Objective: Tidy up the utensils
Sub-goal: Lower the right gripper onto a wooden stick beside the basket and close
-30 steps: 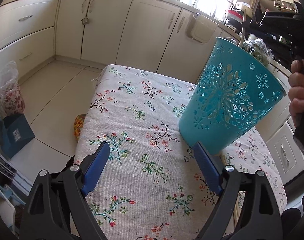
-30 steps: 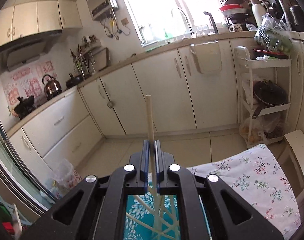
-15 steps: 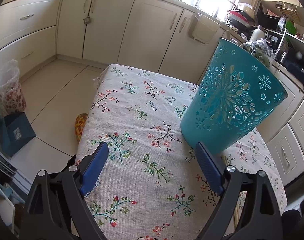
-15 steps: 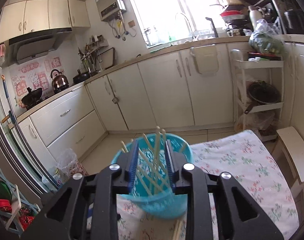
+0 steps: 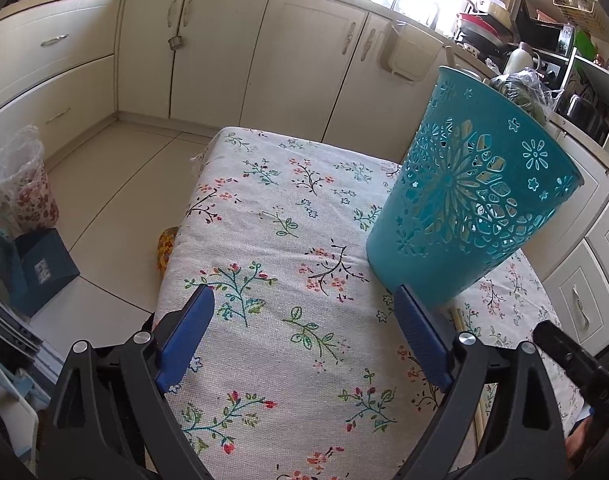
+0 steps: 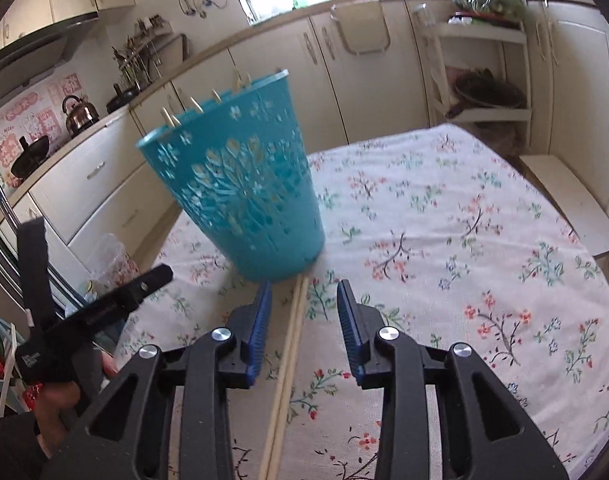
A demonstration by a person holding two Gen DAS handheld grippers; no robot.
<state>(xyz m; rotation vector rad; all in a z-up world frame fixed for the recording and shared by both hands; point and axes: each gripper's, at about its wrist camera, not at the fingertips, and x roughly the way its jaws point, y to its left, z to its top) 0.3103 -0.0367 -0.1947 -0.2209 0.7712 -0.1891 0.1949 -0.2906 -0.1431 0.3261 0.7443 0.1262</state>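
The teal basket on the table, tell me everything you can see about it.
The basket is teal, looks like plastic, round and tapering from a wide rim to a narrower base. Its wall is pierced with flower and snowflake cutouts. It stands on the floral tablecloth, appearing tilted in these fisheye views. Pale chopstick tips poke above its rim, and more sticks show through the holes. Two loose chopsticks lie on the cloth with their far ends at its base. Neither gripper touches it; both sets of jaws are open.

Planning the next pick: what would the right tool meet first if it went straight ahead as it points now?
Probably the pair of chopsticks on the tablecloth between the right tool's open jaws, then the teal basket's base; depth is unclear.
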